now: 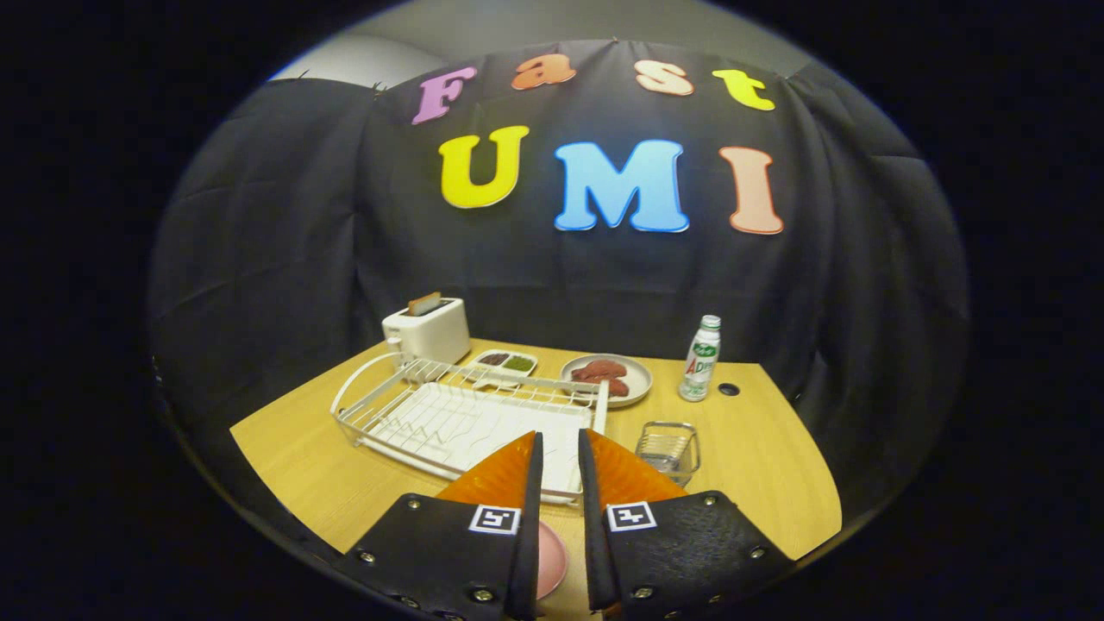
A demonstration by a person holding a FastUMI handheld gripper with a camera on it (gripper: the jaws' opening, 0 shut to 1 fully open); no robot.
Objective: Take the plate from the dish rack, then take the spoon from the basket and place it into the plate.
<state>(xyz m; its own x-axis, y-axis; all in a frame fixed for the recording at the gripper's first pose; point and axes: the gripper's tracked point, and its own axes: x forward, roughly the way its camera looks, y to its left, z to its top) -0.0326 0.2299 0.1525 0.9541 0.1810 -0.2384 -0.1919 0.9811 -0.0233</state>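
Note:
My gripper (559, 444) hangs above the near edge of the wooden table (776, 483), its fingers drawn close together with only a thin gap and nothing held between them. A pink plate (552, 561) lies flat on the table under the fingers, mostly hidden by them. The white wire dish rack (405, 414) stands just beyond the fingertips, a little to the left, with no dish in it. A small clear basket (668, 448) sits to the right of the rack, just ahead of the right finger; I cannot make out a spoon in it.
Behind the rack stand a white toaster (427, 329) with a slice in it, a two-part dish (506, 363), a plate of reddish food (608, 377) and a small bottle (700, 358). Bare table lies left of the rack and right of the basket.

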